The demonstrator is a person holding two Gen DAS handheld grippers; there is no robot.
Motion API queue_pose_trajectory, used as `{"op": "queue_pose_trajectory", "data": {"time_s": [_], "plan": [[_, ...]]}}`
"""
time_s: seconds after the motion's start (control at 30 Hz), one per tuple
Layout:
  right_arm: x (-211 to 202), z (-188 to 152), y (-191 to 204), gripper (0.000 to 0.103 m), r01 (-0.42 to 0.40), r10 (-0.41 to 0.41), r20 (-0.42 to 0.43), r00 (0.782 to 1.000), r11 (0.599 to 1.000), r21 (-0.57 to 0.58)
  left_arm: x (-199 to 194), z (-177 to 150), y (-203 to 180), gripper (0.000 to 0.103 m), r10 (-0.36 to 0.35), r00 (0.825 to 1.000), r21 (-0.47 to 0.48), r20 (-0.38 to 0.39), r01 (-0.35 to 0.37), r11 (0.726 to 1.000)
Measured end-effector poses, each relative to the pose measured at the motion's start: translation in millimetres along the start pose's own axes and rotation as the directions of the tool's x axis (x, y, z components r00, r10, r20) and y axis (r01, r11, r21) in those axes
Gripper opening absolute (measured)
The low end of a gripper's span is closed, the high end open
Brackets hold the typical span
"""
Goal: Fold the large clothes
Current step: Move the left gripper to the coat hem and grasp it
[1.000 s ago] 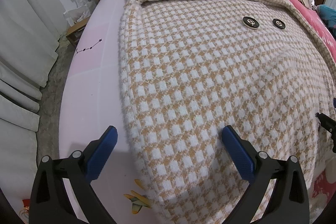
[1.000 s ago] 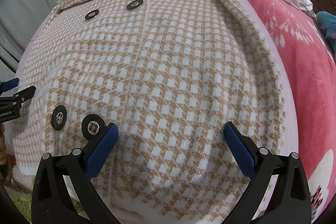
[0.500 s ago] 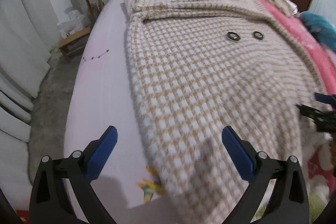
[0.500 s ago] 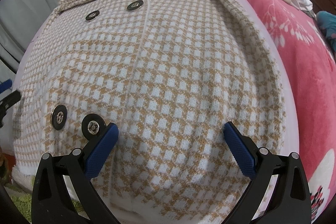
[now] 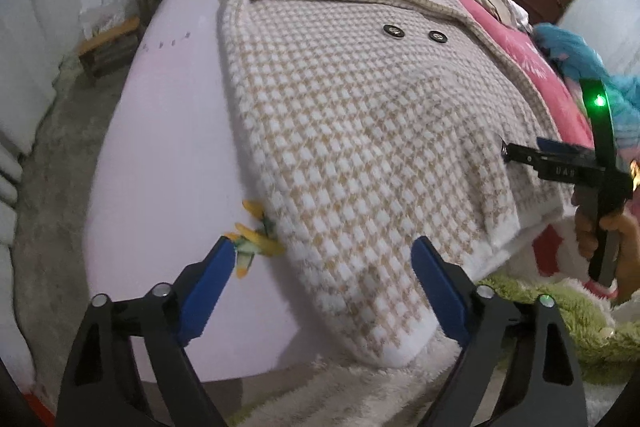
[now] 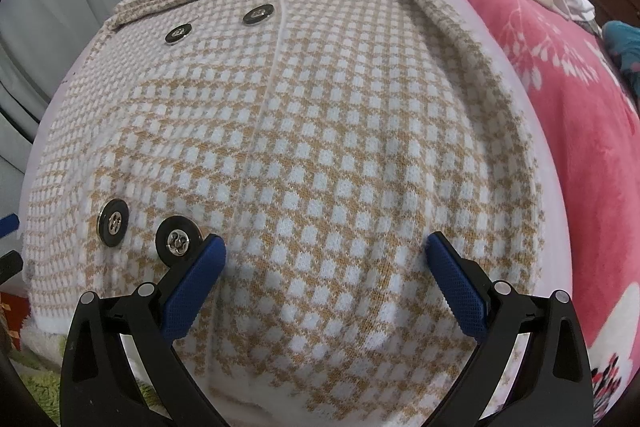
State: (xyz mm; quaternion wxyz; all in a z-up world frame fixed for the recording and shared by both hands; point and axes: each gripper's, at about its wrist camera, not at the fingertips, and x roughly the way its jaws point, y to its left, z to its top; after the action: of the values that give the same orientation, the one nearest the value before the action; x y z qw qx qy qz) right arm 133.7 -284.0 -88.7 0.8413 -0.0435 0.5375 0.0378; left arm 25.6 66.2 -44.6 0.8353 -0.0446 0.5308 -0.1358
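Though spread flat — tan-and-white checked coat (image 6: 320, 147)

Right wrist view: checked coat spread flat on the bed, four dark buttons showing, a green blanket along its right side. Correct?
Not quite. The blanket beside the coat is pink, as the right wrist view shows. The coat does lie spread flat, with four dark buttons showing.
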Motion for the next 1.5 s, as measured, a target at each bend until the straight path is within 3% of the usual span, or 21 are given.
{"op": "queue_pose_trajectory", "data": {"time_s": [0.3,0.53,0.67,0.8,0.9,1.0,1.03,1.13,1.17,1.23,1.37,1.5], "plan": [[-1.9,-1.6,3.8,0.095,0.001,-0.001,0.006,1.0,1.0,0.003,8.4,-12.5,17.6,0.051,-0.106,0.992,-0.115,-0.065,0.098,0.988],[-9.3,-7.2,3.8,0.095,0.001,-0.001,0.028,1.0,1.0,0.009,11.6,-20.7,7.3,0.049,-0.174,0.977,-0.08,-0.124,0.165,0.983],[-32.7,-16.6,-17.9,0.095,-0.018,0.012,0.072,0.997,0.996,0.084,13.7,-22.4,-2.7,0.048,-0.169,0.976,-0.039,-0.138,0.165,0.985],[-58.9,-29.9,-53.3,0.089,0.006,-0.031,0.12,0.992,0.979,0.206,14.2,-24.4,-4.6,0.041,-0.145,0.978,-0.019,-0.151,0.144,0.989],[-68.5,-35.5,-74.3,0.082,0.017,-0.058,0.137,0.989,0.96,0.281,15.1,-25.1,-4.0,0.038,-0.139,0.978,-0.023,-0.154,0.137,0.99],[-59.6,-38.2,-89.0,0.065,0.038,-0.076,0.102,0.992,0.944,0.328,15.4,-24.9,-2.7,0.034,-0.131,0.98,-0.03,-0.15,0.128,0.991],[-52.5,-38.0,-91.3,0.05,0.041,-0.071,0.079,0.994,0.941,0.337,15.0,-25.0,-2.3,0.033,-0.128,0.981,-0.034,-0.144,0.124,0.992],[-42.8,-36.9,-92.0,0.037,0.046,-0.069,0.059,0.996,0.942,0.333,13.5,-25.0,-2.9,0.025,-0.12,0.984,-0.041,-0.129,0.115,0.993],[-42.4,-34.2,-88.4,0.021,0.044,-0.068,0.063,0.996,0.948,0.315,12.4,-25.1,-2.4,0.021,-0.12,0.985,-0.043,-0.122,0.115,0.992],[-37.6,-28.1,-80.4,0.009,0.016,-0.032,0.051,0.998,0.958,0.286,9.7,-23.9,-3.0,0.014,-0.127,0.986,-0.043,-0.107,0.123,0.992],[-36.7,-18.0,-72.8,0.004,0.047,-0.062,0.05,0.997,0.964,0.261,-3.1,-19.2,-7.1,0.008,-0.139,0.988,-0.016,-0.06,0.138,0.99],[-72.3,-6.7,-78.3,0.003,-0.011,-0.044,0.161,0.986,0.945,0.328,-34.5,-8.4,-5.2,0.007,-0.178,0.983,-0.009,0.037,0.178,0.984]]}}
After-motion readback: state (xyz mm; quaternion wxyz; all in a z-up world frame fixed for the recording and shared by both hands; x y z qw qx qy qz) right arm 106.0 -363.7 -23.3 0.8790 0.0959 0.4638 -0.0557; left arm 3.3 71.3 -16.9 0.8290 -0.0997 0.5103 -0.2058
